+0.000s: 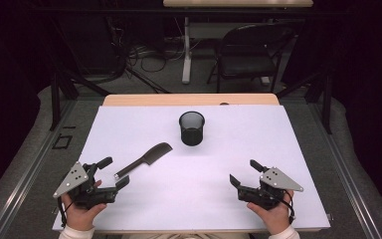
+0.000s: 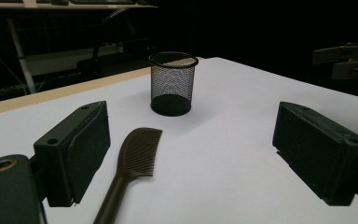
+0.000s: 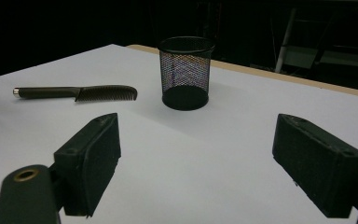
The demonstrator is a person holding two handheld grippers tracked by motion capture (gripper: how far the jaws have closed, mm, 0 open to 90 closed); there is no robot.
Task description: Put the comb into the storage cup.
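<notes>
A dark comb (image 1: 144,159) lies flat on the white table (image 1: 229,149), its handle end pointing toward my left gripper (image 1: 113,172). That gripper rests open at the near left, nothing between its jaws; the comb (image 2: 133,168) lies just ahead of them, nearer the left jaw. A black mesh cup (image 1: 191,128) stands upright beyond the table's middle, also seen as the cup (image 2: 173,83) and the cup (image 3: 186,72). My right gripper (image 1: 244,173) sits open at the near right, empty. From it the comb (image 3: 81,93) lies far to the left.
A wooden strip (image 1: 189,99) edges the table's far side. Behind it stand a black folding chair (image 1: 248,52) and a desk leg with cables on the floor. Black frame rails run along both sides of the table.
</notes>
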